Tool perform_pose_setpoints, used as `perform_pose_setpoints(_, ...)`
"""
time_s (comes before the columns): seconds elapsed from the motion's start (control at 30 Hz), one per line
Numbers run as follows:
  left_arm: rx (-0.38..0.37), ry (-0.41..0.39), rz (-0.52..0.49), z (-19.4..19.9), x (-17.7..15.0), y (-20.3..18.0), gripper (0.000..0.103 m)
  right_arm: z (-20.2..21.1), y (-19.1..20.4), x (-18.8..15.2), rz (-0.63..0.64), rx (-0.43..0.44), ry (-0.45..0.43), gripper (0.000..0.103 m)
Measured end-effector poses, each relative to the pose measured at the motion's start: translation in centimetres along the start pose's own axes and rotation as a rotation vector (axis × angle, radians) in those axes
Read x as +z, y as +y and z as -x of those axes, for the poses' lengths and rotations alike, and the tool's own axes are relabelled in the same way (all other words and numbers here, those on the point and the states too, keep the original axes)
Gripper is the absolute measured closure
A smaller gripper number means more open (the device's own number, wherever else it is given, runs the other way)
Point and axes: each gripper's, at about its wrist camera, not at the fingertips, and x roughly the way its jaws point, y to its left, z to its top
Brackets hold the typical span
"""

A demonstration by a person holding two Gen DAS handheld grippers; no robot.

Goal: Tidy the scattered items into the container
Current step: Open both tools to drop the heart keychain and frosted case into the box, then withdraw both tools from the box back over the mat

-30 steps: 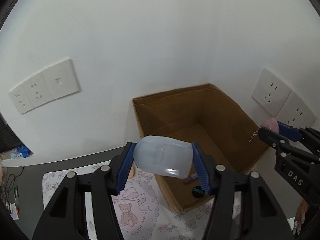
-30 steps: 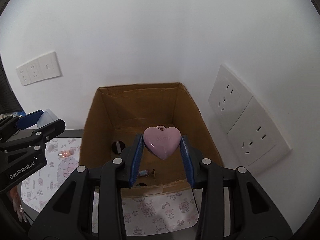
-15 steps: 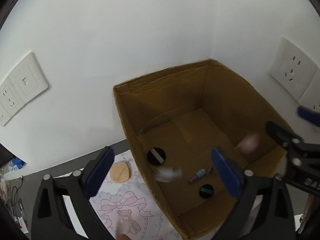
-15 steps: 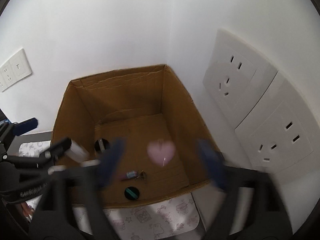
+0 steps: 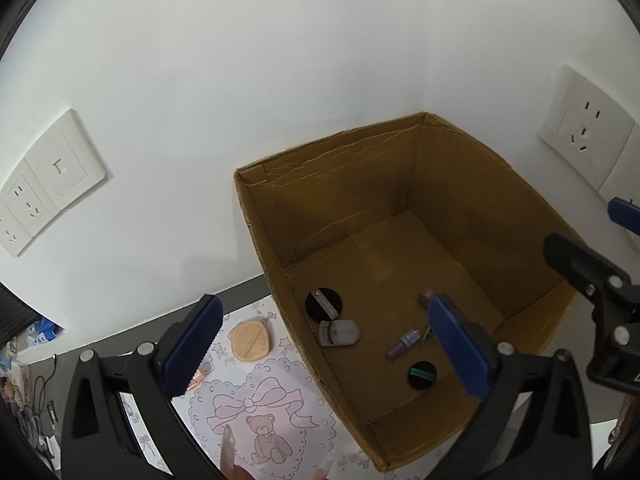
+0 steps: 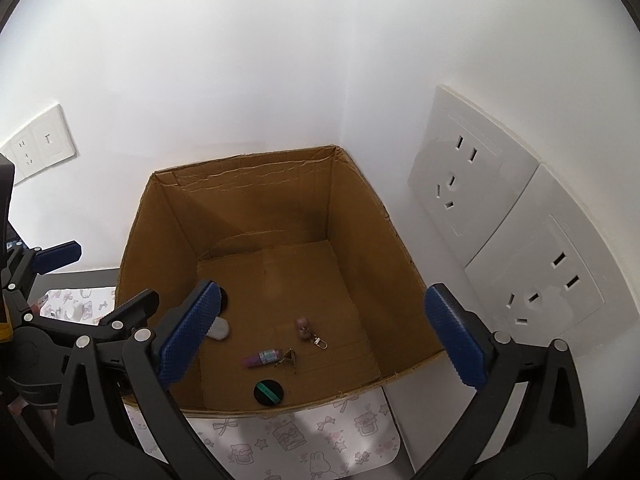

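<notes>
Box (image 5: 400, 160) sits in the wall corner, open top, brown cardboard. L gripper (image 5: 324, 344) hangs over its near-left edge, jaws spread wide after just opening, nothing between the pads. R gripper (image 6: 320, 332) hovers over the box mouth, jaws likewise just opened to full spread, w/ nothing clamped.

On the box floor, seen from the L cam: pale bottle (image 5: 339, 333) lying on its side by the left wall, touching or just beside a black disc (image 5: 324, 303). Purple tube (image 5: 405, 343) lies near mid-floor, second black disc w/ green stripe (image 5: 421, 375) nearer the front. Pink charm (image 6: 303, 328) w/ a metal clasp shows best from the R cam, just right of the tube; from the L cam it's mostly hidden behind the L gripper's right pad.

Outside the box, on the printed mat (image 5: 256, 400): peach compact (image 5: 251, 339) lies near the left wall of the box, apart from it. A small pinkish item just beside the left pad, too hidden to tell what.

Wall sockets (image 6: 504, 248) to the right of the box, another socket plate (image 5: 44, 184) to the left.
</notes>
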Motion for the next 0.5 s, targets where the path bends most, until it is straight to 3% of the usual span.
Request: perform_pose_setpoints(0.5, 0.025, -0.051, 0.044, 3.4, -0.8, 0.8, 0.000, 2.9, 0.6, -0.4, 0.007, 0.015, -0.028, 0.000)
